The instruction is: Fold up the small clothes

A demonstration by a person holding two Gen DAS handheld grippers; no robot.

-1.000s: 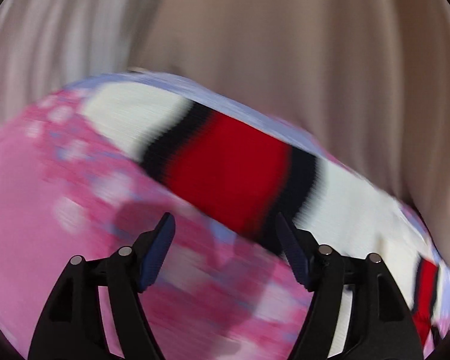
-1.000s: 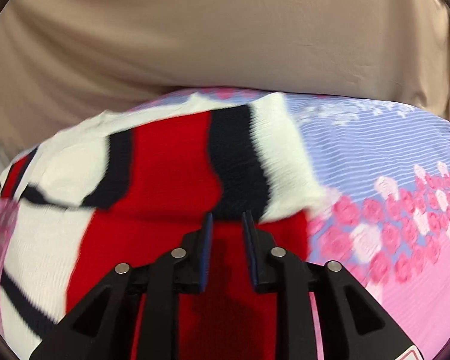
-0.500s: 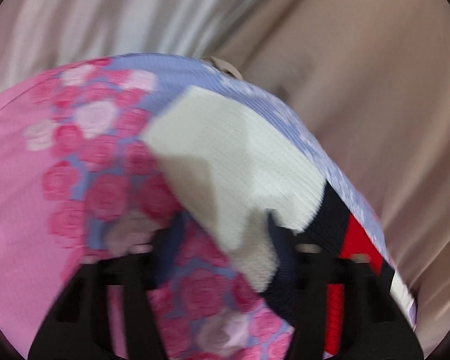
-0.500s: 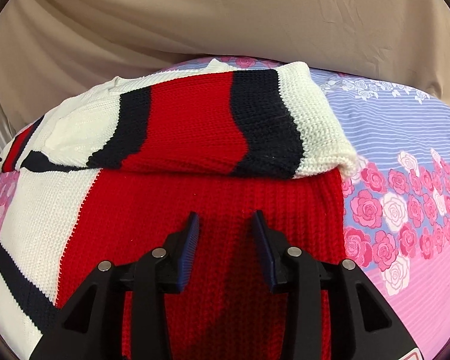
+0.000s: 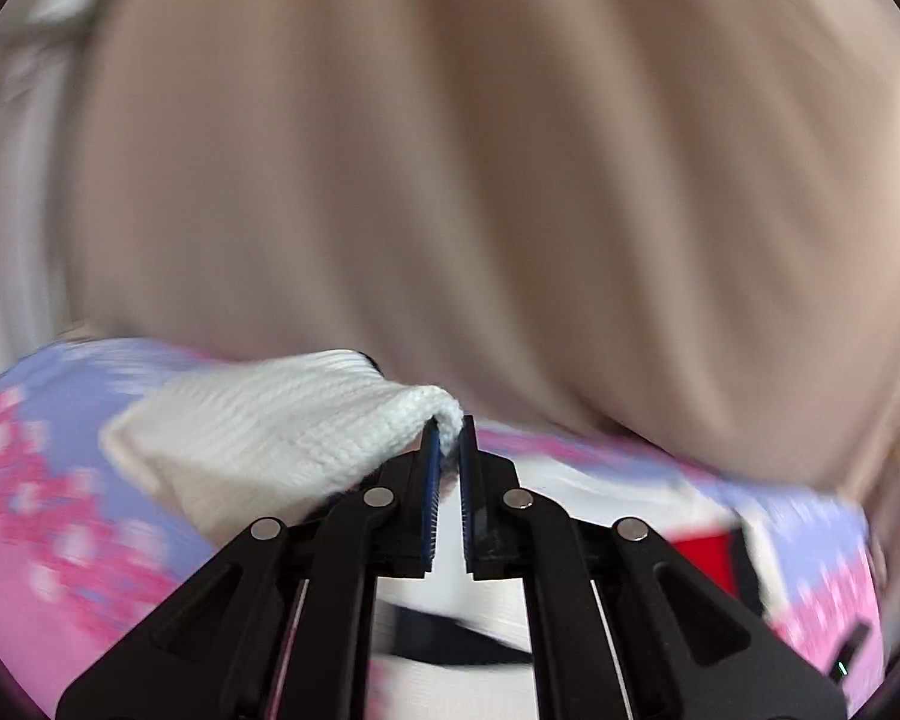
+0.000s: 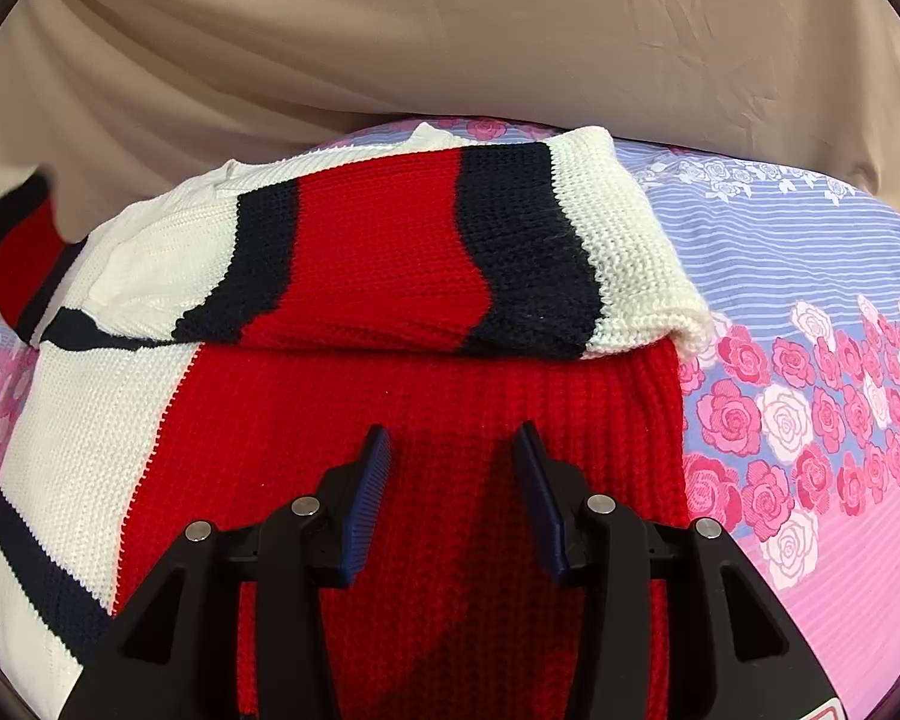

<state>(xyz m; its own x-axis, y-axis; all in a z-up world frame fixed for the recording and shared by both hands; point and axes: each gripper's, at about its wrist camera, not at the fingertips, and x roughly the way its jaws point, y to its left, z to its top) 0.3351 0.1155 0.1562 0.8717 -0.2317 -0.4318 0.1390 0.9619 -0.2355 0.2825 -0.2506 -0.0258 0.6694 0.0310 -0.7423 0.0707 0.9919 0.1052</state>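
A knitted sweater (image 6: 438, 420) in red, white and navy lies on the bed. One sleeve (image 6: 450, 246) is folded across its body. My right gripper (image 6: 450, 450) is open and empty, just above the red body of the sweater. My left gripper (image 5: 448, 438) is shut on the white cuff (image 5: 282, 426) of the other sleeve and holds it lifted above the bed; this view is blurred. That lifted sleeve (image 6: 18, 240) shows at the far left of the right wrist view.
The sweater rests on a bedsheet (image 6: 810, 312) with pink roses and blue stripes. A beige curtain (image 6: 450, 30) hangs behind the bed in both views (image 5: 510, 150).
My left gripper has closed on the white cuff and lifted it. My right gripper has opened wider and pulled back slightly from the folded sleeve.
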